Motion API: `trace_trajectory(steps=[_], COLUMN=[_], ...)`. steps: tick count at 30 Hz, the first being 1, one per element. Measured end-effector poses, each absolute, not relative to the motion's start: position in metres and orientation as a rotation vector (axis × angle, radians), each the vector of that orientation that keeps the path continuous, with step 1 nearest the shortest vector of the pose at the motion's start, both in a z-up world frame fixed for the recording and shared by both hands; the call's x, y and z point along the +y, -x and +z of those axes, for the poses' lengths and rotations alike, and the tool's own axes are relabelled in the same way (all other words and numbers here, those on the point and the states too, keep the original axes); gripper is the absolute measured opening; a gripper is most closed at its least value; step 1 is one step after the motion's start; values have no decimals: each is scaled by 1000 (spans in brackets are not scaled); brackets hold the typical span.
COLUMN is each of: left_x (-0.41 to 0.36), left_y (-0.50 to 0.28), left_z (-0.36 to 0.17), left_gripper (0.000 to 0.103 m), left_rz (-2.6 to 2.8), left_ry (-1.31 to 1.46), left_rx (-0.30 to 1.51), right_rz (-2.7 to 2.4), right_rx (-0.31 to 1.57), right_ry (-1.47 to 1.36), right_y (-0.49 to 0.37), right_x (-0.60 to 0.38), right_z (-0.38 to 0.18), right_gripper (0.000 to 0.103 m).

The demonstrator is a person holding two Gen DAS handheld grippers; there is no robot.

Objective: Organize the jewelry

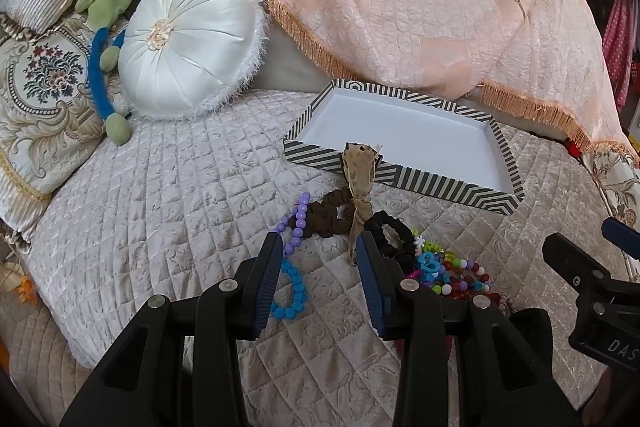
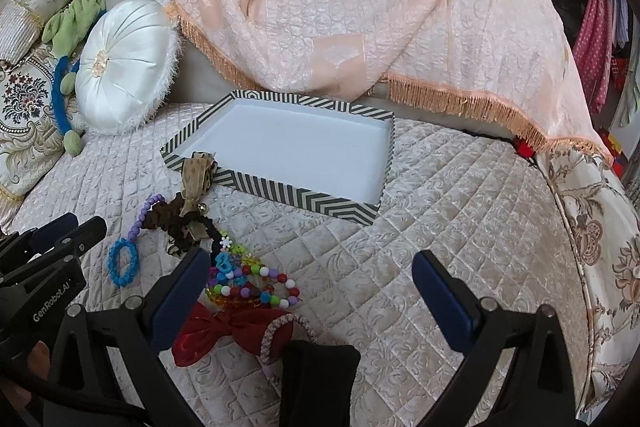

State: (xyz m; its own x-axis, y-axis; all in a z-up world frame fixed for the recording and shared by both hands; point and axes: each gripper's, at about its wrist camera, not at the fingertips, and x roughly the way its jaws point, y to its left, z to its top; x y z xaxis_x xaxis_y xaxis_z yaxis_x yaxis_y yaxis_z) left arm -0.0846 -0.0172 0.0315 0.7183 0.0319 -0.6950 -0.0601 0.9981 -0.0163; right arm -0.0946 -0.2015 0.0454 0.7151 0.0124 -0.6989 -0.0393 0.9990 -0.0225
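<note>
1. The jewelry is seen heaped on the quilt [image 2: 440,227] just in front of the tray [image 2: 384,163], which is empty; nothing has been moved in yet.
2. Nearest the tray lies a tan ribbon [image 1: 358,179], its upper end leaning on the tray's front wall, with a brown scrunchie [image 1: 332,211] and a black scrunchie [image 1: 390,233] beside it.
3. Left of those, a purple bead strand [image 1: 298,223] and a blue bead bracelet [image 2: 122,263] are laid out; farther from the tray, multicoloured beads [image 2: 256,283], a red bow [image 2: 224,327] and a pink braided band [image 2: 280,331] are piled.
4. The left gripper [image 1: 320,247] hovers over the heap with its jaws apart and nothing between them; the right gripper [image 2: 312,267] is likewise spread wide and empty.
5. All pieces are judged light. The scrunchies, ribbon and bow are soft and should compress under the pads, so a pinch on a bunched fold is advised.
6. The beads are judged hard, smooth and liable to roll or slip; a strand is best taken across its cord, between beads.
7. The multicoloured strands overlap, so several may lift together.
8. How many strands lie in that pile cannot be told. Part of it is hidden behind the right gripper's left finger, and the band's near end is covered by the gripper body.
</note>
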Motion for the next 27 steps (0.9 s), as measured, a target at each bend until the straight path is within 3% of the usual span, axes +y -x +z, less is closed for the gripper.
trace_trajectory(steps=[27], left_x=[-8], left_y=[62], left_z=[25], left_gripper=[27], left_rz=[72], left_ry=[38], left_rx=[798], right_rz=[53], right_rx=[806], right_ry=[29], right_y=[72], right_x=[-199], right_z=[36], right_gripper=[102])
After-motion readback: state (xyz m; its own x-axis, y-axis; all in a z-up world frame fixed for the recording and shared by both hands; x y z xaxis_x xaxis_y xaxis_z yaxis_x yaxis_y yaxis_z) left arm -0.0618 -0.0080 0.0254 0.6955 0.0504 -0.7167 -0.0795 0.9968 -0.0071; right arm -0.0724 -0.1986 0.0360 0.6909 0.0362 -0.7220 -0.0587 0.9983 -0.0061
